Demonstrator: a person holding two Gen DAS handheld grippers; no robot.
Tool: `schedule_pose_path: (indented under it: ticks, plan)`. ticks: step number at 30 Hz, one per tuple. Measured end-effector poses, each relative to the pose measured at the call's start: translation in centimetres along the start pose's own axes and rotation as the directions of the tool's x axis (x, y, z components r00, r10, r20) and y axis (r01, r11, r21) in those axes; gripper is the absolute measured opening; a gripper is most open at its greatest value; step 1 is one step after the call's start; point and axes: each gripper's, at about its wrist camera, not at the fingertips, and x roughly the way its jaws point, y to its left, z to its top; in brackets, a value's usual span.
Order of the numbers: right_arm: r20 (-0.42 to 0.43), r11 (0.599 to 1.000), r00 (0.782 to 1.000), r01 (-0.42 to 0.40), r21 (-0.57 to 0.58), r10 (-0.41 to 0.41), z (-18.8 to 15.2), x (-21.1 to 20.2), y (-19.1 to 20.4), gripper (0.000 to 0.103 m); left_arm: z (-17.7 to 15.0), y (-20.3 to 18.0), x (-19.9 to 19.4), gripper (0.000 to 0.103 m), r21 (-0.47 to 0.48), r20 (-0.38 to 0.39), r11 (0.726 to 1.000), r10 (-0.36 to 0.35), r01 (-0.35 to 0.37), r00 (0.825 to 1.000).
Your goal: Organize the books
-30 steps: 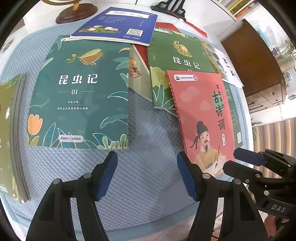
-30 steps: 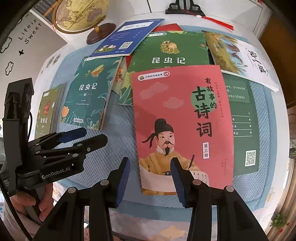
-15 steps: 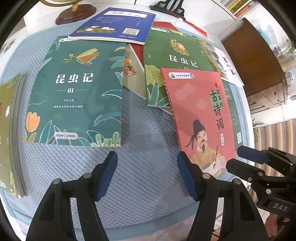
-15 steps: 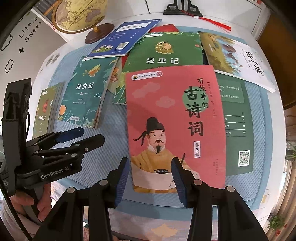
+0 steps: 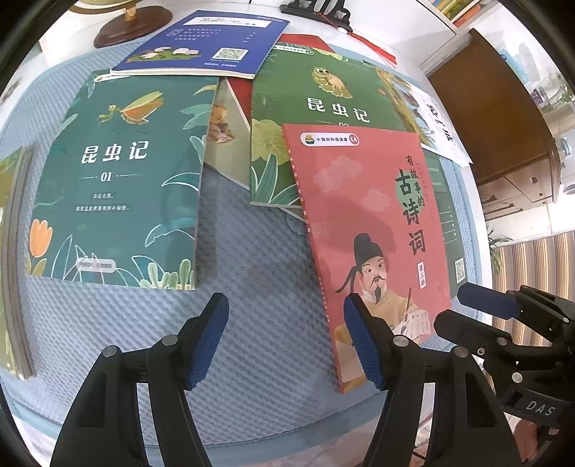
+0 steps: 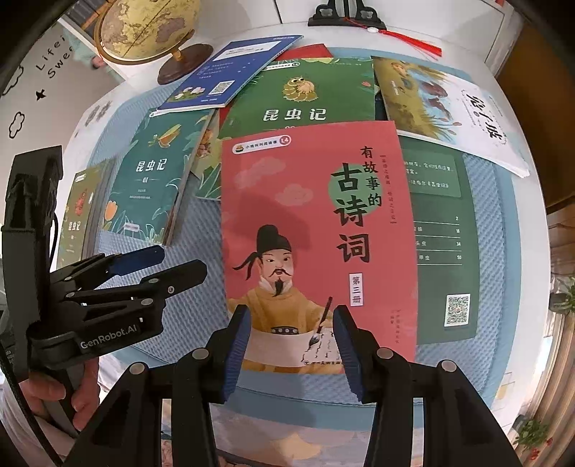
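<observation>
My right gripper (image 6: 291,337) hangs with its blue-padded jaws apart and nothing pinched between them, framing the near edge of the thin pink paperback book (image 6: 316,230) with a robed, black-hatted scholar drawn holding a brush. It lies flat, face up, on the blue quilted mat (image 6: 488,215), its near edge at the mat's front border and its far end overlapping a dark green book (image 6: 309,97) with a yellow insect. My left gripper (image 5: 284,337) also stands open and empty over bare mat, the pink book just beside its right finger and a teal book (image 5: 122,179) with an orange tulip ahead to the left. Farther out I count one blue booklet (image 5: 205,43), one white-covered book (image 6: 456,107), an olive book (image 6: 77,212) at the left edge; seven at least, some half buried. One globe (image 6: 143,28) stands beyond.
</observation>
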Motion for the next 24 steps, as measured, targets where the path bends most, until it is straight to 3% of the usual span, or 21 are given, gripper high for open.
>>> schedule_pose_path:
  ticks: [4,8,13,15,17,20,22,24]
  plan:
    - [-0.007,1.000,1.000,-0.003,-0.001,0.003,0.1,0.2,-0.3,0.046,0.1,-0.2,0.3,0.064,-0.002,-0.002,1.000,0.000,0.000,1.000]
    - [-0.005,0.999,0.999,-0.045,0.005,0.045,0.3,1.0,-1.6,0.059,0.0,-0.1,1.3,0.064,-0.021,-0.022,1.000,-0.011,0.011,1.000]
    - [0.052,0.998,0.998,0.030,0.052,-0.033,0.5,3.0,-6.2,0.060,-0.4,-0.6,3.2,0.064,-0.042,-0.054,0.999,-0.030,0.028,0.998]
    - [0.044,0.993,0.997,0.057,0.101,-0.062,0.7,4.3,-8.3,0.064,-0.5,-1.4,3.5,0.070,-0.017,-0.042,1.000,-0.012,0.011,0.999]
    - [0.097,0.995,0.995,0.017,0.100,-0.027,0.8,4.1,-8.8,0.075,-0.4,-1.8,3.6,0.072,-0.008,-0.038,1.000,-0.013,0.012,0.999]
    - [0.079,0.994,0.993,-0.094,0.059,0.089,0.6,4.4,-7.7,0.084,-0.3,-2.2,3.7,0.072,-0.007,-0.039,0.998,-0.070,0.070,0.997]
    - [0.053,0.982,0.982,-0.185,0.030,0.183,-0.2,4.6,-7.0,0.085,-0.7,-2.3,3.6,0.074,-0.025,-0.064,0.988,-0.151,0.150,0.986]
    - [0.015,0.963,0.963,-0.268,0.022,0.268,-1.4,4.8,-6.7,0.085,-1.5,-2.1,3.2,0.071,-0.012,-0.075,0.991,-0.137,0.136,0.988]
